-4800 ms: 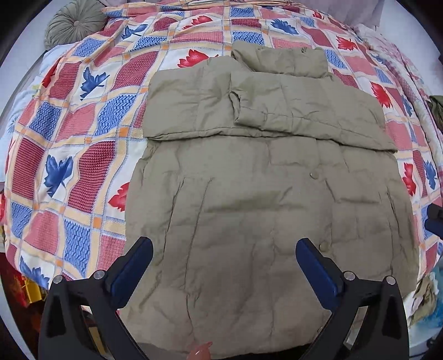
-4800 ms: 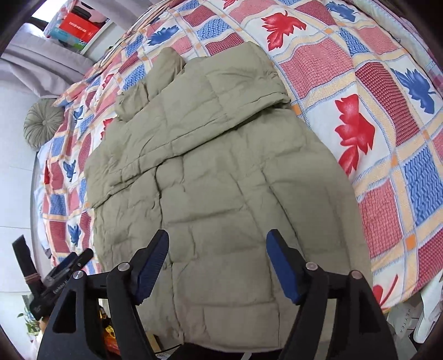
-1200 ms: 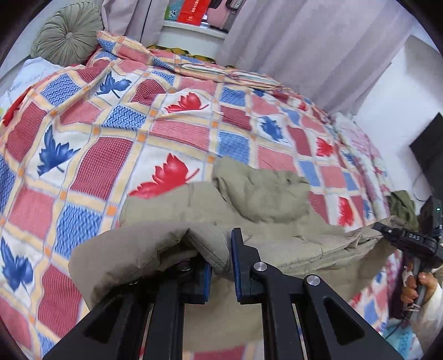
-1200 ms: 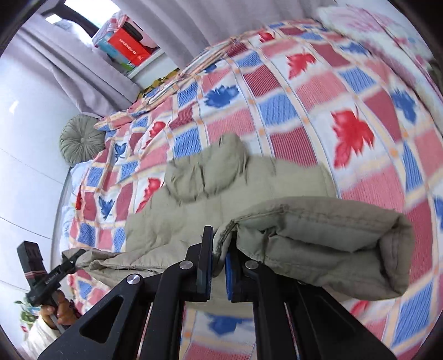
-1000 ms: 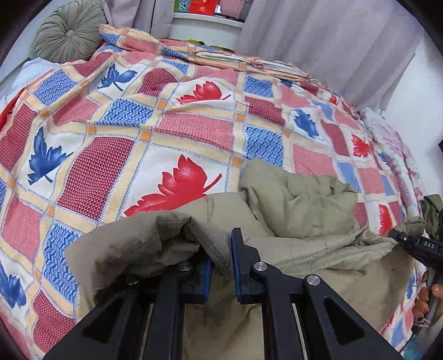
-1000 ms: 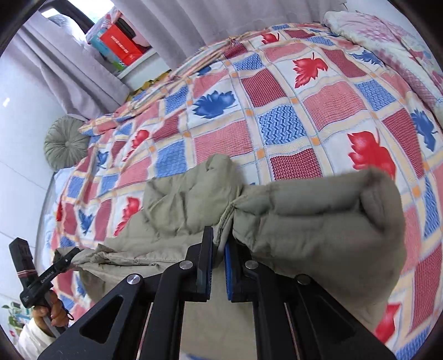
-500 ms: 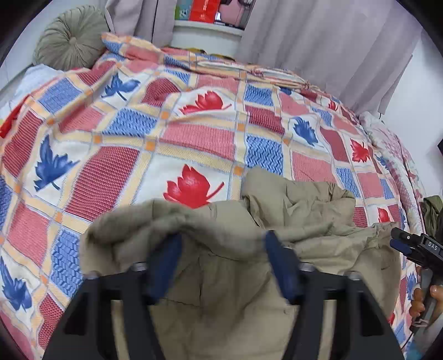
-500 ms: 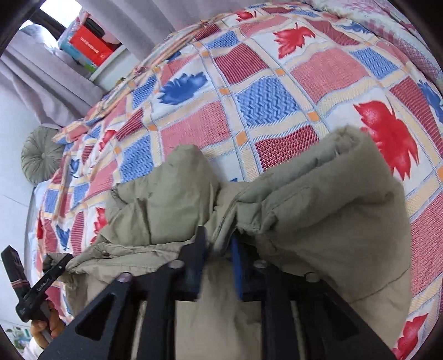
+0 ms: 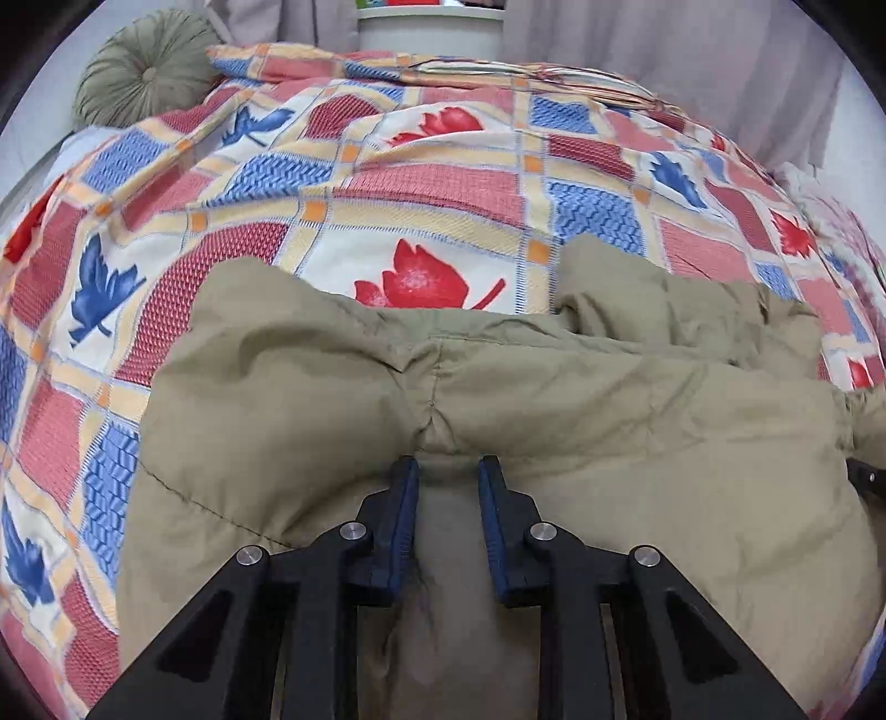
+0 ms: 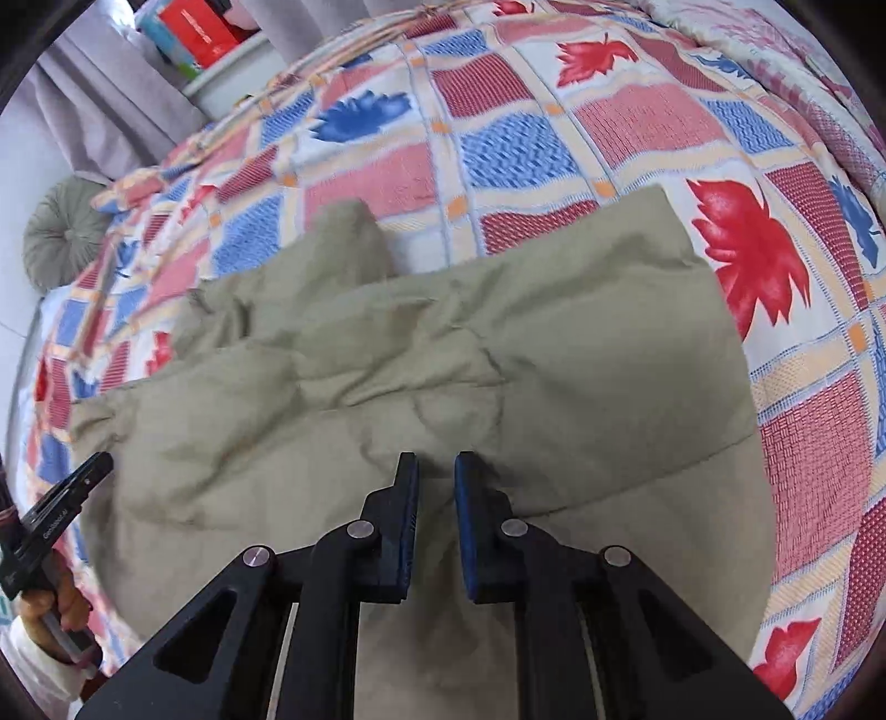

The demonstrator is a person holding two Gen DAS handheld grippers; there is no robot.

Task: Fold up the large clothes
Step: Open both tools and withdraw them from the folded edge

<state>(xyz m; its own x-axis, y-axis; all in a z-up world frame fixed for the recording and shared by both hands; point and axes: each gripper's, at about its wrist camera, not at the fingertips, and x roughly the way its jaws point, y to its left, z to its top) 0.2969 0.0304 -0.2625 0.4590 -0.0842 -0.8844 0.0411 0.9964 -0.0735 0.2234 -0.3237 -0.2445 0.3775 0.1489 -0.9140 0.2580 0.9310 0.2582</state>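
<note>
An olive padded jacket lies on the bed, its lower half folded up over its upper half. The hood sticks out at the far side. My left gripper is open by a small gap, empty, just behind the folded hem. In the right wrist view the jacket lies doubled the same way, hood at the far edge. My right gripper is also slightly open and empty, resting at the fold's edge. The left gripper shows at the left, in a hand.
The bed carries a quilt of red, blue and cream squares with leaf prints. A round green cushion lies at the far left corner. Grey curtains and a white shelf with boxes stand behind the bed.
Both grippers carried the jacket's hem up over its top half, then opened and let go. The cloth now lies flat and the grippers have drawn back slightly.
</note>
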